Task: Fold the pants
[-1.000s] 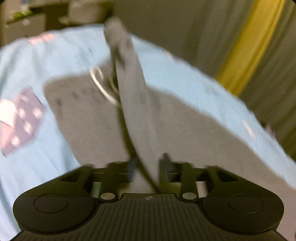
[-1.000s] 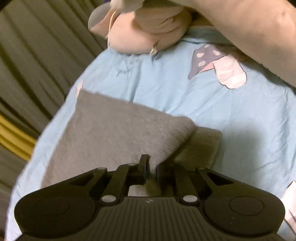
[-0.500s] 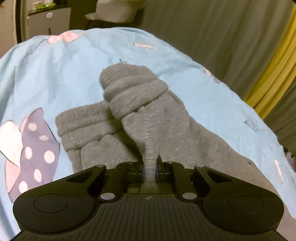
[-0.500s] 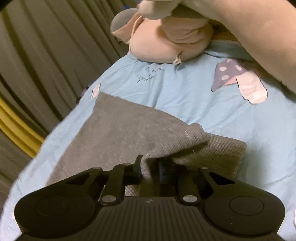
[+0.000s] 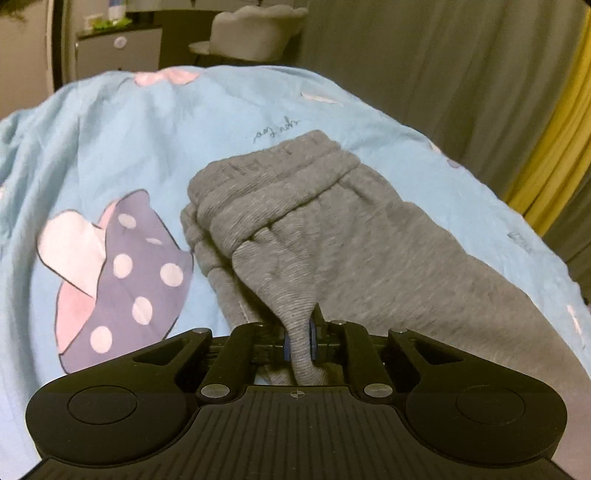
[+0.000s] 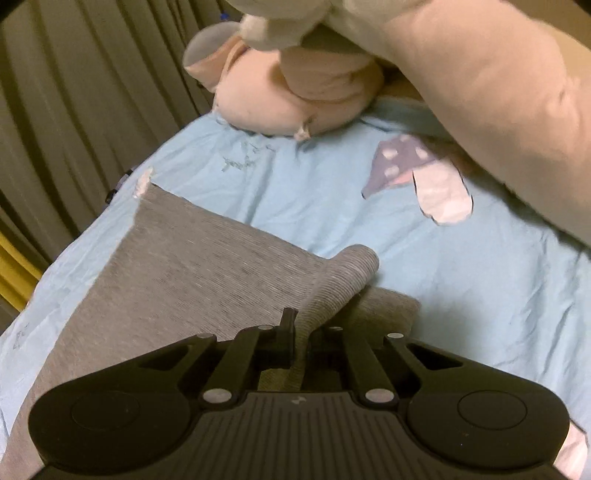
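Grey knit pants (image 5: pixel 332 236) lie on a light blue bed sheet (image 5: pixel 129 140). In the left wrist view my left gripper (image 5: pixel 299 341) is shut on a pinch of the grey fabric near the gathered waistband (image 5: pixel 280 166), which lies on a lower layer. In the right wrist view my right gripper (image 6: pixel 301 343) is shut on a ribbed edge of the pants (image 6: pixel 207 273), with a ribbed fold (image 6: pixel 347 273) lifted over a lower layer (image 6: pixel 388 310). The rest of the pants lies flat to the left.
The sheet (image 6: pixel 461 288) has mushroom prints (image 5: pixel 122 273). A pink plush toy (image 6: pixel 295 88) and a large pale cushion (image 6: pixel 498 110) lie at the head of the bed. Curtains (image 6: pixel 74 92) hang along the side. A chair (image 5: pixel 255 33) stands beyond the bed.
My left gripper has brought the raised fabric down, so the waistband now lies over the lower layer. My right gripper has kept its hold and shifted slightly, its ribbed fold standing up more.
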{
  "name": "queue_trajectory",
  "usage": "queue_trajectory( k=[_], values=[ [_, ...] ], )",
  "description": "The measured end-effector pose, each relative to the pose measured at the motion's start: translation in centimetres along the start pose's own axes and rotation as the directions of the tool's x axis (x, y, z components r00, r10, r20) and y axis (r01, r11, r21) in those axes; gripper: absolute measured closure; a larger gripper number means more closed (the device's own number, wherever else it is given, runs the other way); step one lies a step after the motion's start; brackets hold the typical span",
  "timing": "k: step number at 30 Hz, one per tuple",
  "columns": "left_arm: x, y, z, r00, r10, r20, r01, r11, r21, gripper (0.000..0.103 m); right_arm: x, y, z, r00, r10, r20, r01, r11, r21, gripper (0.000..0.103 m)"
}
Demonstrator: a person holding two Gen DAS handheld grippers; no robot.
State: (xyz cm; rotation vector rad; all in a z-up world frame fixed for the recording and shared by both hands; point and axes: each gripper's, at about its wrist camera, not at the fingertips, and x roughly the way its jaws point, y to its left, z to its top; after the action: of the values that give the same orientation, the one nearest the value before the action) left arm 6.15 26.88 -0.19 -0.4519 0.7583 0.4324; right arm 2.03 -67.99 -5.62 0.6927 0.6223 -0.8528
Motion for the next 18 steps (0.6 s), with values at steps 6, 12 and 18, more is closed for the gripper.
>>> queue_trajectory(
  k=[6, 12, 18],
  values=[
    [-0.6, -0.8, 1.1, 1.0, 0.0, -0.018, 0.0, 1.0, 0.006, 0.08, 0.5, -4.1, 0.6, 0.976, 0.218, -0.032, -0.203, 0.947, 0.249, 0.092],
    [0.2, -0.1, 0.1, 1.0, 0.001, 0.0, -0.001, 1.0, 0.02, 0.076, 3.0, -7.9, 0.3, 0.928, 0.366, -0.073, -0.294, 0.838, 0.46, 0.078],
    [0.0, -1.1, 0.8, 1.0, 0.004, -0.011, -0.003, 0.998, 0.057, 0.091, 2.2, -4.6, 1.1, 0.956, 0.267, -0.125, -0.23, 0.941, 0.249, 0.098]
  ],
)
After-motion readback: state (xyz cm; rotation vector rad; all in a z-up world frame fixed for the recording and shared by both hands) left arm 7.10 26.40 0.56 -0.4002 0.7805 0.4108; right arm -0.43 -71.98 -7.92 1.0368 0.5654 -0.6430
